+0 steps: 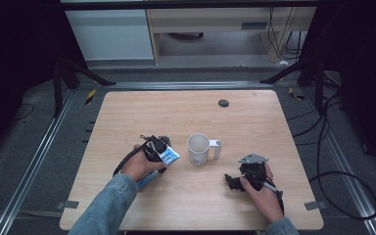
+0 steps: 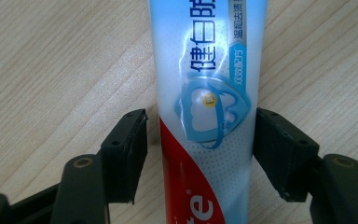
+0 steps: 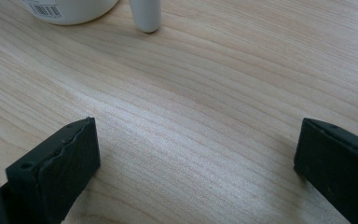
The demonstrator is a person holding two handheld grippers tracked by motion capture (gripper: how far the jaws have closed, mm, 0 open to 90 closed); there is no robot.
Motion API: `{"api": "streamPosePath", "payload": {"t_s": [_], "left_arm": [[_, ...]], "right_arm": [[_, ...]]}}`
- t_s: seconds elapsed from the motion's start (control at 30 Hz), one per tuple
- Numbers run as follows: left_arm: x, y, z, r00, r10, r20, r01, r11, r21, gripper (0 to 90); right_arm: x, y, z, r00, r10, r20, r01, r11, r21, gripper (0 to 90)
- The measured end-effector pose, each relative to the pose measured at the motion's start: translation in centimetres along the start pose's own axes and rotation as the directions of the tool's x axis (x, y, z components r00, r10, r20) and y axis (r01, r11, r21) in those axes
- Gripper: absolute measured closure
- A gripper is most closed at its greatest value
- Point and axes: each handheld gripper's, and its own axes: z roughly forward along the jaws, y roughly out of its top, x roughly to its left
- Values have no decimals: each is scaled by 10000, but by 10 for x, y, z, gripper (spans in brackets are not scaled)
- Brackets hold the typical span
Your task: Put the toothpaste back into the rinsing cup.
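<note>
A blue, white and red toothpaste tube point(image 2: 205, 93) lies flat on the wooden table point(image 1: 176, 107). My left gripper point(image 2: 200, 135) straddles it from above; the right pad is at the tube's edge and a thin gap shows at the left pad, so the jaws stand open around it. In the high view the tube point(image 1: 169, 155) pokes out past the left gripper point(image 1: 157, 147), just left of a white mug point(image 1: 198, 148). My right gripper point(image 1: 239, 175) rests low at the front right, open and holding nothing, facing the mug's base point(image 3: 70, 9) and handle point(image 3: 145, 16).
The mug's handle point(image 1: 217, 147) points right. A dark round grommet point(image 1: 223, 103) sits in the tabletop at the back. Metal rails, black frame legs and cables run along the floor around the table.
</note>
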Motion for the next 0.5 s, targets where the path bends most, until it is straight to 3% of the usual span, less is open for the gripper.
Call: {"api": "streamPosePath", "payload": {"t_s": [0.17, 0.5], "left_arm": [[0, 1, 1, 9996, -39, 280, 38, 10000, 19, 446], [1, 1, 1, 9994, -11, 332, 9, 10000, 77, 497]], "right_arm": [[0, 0, 0, 10000, 6, 1, -6, 10000, 1, 4], [0, 0, 0, 10000, 7, -2, -7, 10000, 0, 4]]}}
